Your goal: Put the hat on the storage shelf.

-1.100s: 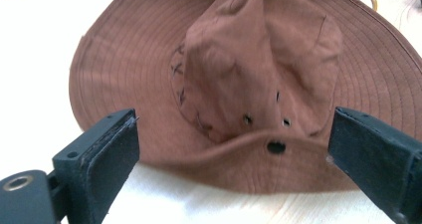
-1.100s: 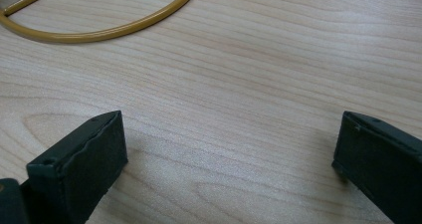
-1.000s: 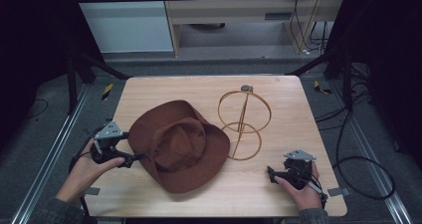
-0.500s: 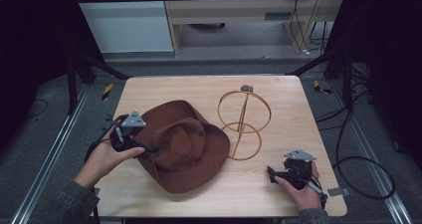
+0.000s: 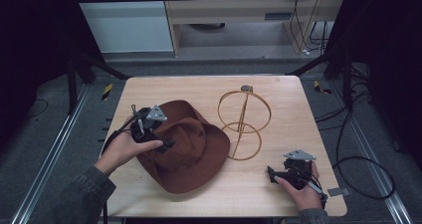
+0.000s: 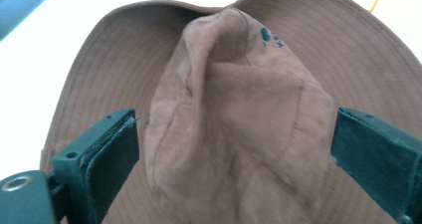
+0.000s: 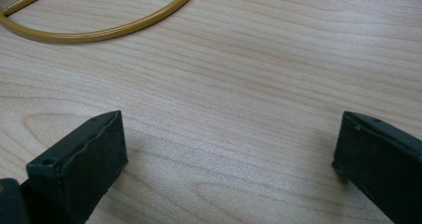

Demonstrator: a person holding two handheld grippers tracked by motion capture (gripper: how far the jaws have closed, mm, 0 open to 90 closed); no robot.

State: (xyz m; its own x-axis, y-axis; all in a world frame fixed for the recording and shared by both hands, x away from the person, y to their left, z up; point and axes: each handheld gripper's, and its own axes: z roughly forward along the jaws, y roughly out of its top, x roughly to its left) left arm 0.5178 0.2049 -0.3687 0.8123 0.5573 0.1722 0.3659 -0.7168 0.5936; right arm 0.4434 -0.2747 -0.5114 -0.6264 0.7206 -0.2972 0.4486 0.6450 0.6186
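Brown hat point(image 6: 234, 119) crown between wide-spread left claw point(image 6: 234, 154) jaws, ungripped

The left gripper point(image 5: 164, 143) and the hand point(image 5: 127, 147) that holds it sit over the near left part of the brown hat point(image 5: 191, 152), so that bit of brim is covered. In the left gripper view the hat point(image 6: 239, 114) runs off the top, the right and the bottom of the picture, and there is a small dark mark on its crown that is too small to read. The gold wire stand point(image 5: 243, 124) is partly behind the hat's brim at its left. In the right gripper view just a curved piece of the stand point(image 7: 99, 32) shows before the top edge cuts it off. Both arms are cut off at the bottom of the high view.
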